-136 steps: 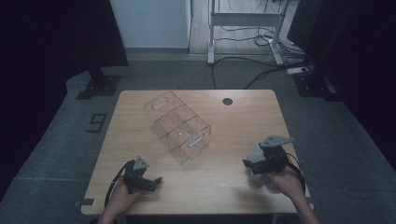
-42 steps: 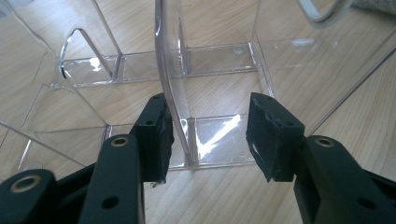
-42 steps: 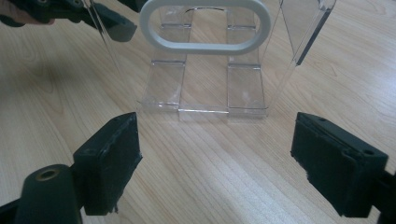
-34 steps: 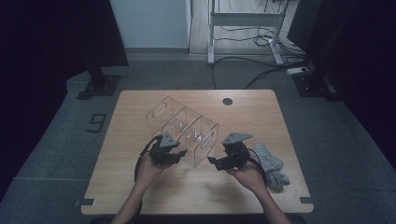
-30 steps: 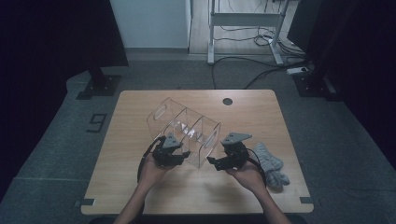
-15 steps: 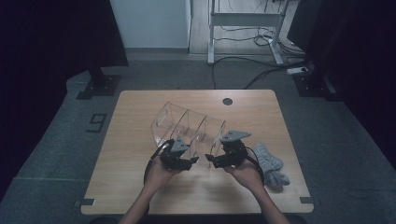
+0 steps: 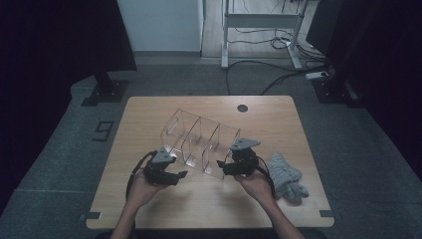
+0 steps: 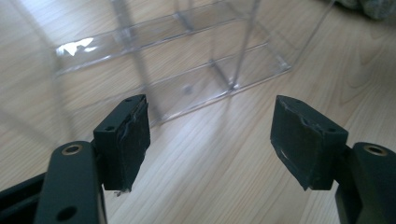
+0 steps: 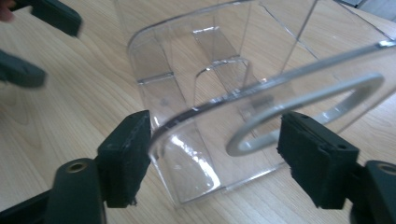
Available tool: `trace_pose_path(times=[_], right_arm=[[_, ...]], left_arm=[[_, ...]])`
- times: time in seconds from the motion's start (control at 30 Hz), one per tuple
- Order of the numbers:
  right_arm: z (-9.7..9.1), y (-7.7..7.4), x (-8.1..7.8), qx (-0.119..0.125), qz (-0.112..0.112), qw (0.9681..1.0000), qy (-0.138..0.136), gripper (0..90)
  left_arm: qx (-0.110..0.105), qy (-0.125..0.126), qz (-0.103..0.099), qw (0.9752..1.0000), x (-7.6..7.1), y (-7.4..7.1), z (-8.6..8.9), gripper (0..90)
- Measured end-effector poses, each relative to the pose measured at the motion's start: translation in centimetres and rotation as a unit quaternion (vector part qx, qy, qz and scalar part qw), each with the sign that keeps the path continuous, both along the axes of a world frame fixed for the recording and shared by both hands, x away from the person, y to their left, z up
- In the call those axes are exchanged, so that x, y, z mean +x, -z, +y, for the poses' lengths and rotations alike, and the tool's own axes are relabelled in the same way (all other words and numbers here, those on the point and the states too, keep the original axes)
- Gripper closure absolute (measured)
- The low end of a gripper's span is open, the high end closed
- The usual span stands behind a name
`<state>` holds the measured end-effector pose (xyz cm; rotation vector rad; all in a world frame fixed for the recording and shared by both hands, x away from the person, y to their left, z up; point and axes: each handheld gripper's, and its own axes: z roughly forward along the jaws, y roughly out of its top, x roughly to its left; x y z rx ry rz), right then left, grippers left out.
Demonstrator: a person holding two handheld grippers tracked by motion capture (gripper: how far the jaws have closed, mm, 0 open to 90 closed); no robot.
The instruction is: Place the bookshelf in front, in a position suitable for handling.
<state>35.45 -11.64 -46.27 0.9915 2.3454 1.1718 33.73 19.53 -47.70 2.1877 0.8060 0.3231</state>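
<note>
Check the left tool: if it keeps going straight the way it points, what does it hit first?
Probably the clear acrylic organizer. The left tool has its jaws apart with bare tabletop between them, and the organizer's near bottom edge lies just ahead. Depth is hard to judge.

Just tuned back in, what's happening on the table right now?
A person works a clear acrylic organizer on the wooden table with two handheld grippers. The right gripper has just been closing around the organizer's near end wall, though a gap shows at one pad. The left gripper has just been opening and stands clear of the organizer. A grey cloth lies to the right.
</note>
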Motion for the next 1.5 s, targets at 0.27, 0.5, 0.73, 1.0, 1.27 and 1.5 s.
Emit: trace_pose_path(times=[0.27,0.5,0.73,1.0,1.27,1.5], right_arm=[[-1.4,0.0,0.4,-0.003,0.004,0.9998,0.021,30.1],[-4.2,0.0,1.7,-0.003,0.003,0.998,0.063,30.0],[-5.5,0.0,2.8,0.003,0.015,0.996,0.089,31.5],[-4.5,-0.2,3.0,-0.003,0.02,0.9969,0.076,59.1],[-5.2,-0.1,3.1,-0.001,0.011,0.9966,0.081,63.9],[-5.8,0.0,3.3,0.006,0.011,0.9968,0.079,65.4]], left_arm=[[-0.021,-0.04,0.006,0.999,0.5,0.3,3.5,27.8],[-0.025,-0.063,0.005,0.9977,0.8,0.7,5.5,27.8],[-0.032,-0.075,0.005,0.9966,1.0,0.9,6.4,27.8],[-0.027,-0.081,0.007,0.9963,1.0,1.2,6.7,27.2],[-0.026,-0.082,0.006,0.9962,1.1,1.2,6.7,27.3],[-0.031,-0.086,0.003,0.9958,1.0,1.1,6.9,27.3]])
